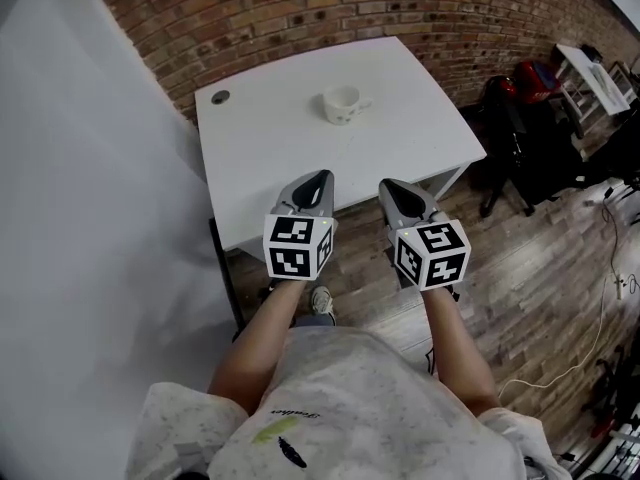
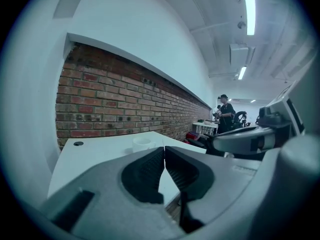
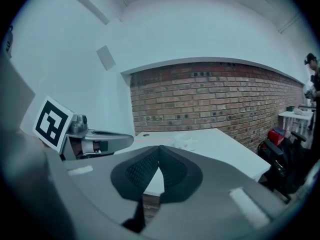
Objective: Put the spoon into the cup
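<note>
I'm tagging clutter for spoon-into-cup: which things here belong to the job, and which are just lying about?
Job: cup, table, left gripper and right gripper, both shut, empty; no spoon visible.
Lying about: red bag, black chair, white rack.

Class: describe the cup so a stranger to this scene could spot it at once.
Find the white table against the brick wall. The cup stands toward its far side. It is small, white, handled; its only neighbour is a dark round hole near the corner.
</note>
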`<action>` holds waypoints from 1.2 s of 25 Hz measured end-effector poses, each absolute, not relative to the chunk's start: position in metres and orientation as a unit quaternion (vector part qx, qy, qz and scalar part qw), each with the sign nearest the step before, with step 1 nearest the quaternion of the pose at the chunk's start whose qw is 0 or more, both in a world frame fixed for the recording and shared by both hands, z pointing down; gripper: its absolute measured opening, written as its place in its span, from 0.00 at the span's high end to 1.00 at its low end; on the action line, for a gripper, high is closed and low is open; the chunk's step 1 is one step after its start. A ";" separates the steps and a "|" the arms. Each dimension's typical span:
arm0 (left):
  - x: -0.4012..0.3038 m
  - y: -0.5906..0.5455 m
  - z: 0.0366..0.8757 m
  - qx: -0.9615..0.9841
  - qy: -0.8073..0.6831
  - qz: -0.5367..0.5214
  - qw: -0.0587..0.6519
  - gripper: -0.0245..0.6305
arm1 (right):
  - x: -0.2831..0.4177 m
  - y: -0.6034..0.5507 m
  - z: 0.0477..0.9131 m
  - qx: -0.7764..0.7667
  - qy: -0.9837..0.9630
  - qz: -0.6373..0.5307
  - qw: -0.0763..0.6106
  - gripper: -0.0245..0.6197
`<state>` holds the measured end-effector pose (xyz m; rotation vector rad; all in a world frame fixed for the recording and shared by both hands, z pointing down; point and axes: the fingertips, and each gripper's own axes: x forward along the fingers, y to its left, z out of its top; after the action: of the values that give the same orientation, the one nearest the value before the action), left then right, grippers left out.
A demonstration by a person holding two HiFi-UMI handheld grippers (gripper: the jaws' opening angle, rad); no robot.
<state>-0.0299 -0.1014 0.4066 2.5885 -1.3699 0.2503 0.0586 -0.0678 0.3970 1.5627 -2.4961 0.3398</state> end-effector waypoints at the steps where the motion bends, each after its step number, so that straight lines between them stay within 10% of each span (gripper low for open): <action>1: -0.031 -0.112 0.408 0.877 -0.461 0.087 0.103 0.95 | 0.057 -0.078 0.396 0.527 -0.837 0.114 0.091 0.95; 30: -0.056 -0.272 0.442 0.890 -0.419 0.112 0.142 0.95 | 0.020 -0.233 0.410 0.560 -0.811 0.123 0.117 0.95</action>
<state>-0.0564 -0.2717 0.4425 2.5678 -1.2107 0.3244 0.0205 -0.2332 0.4097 1.6387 -2.3737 0.3613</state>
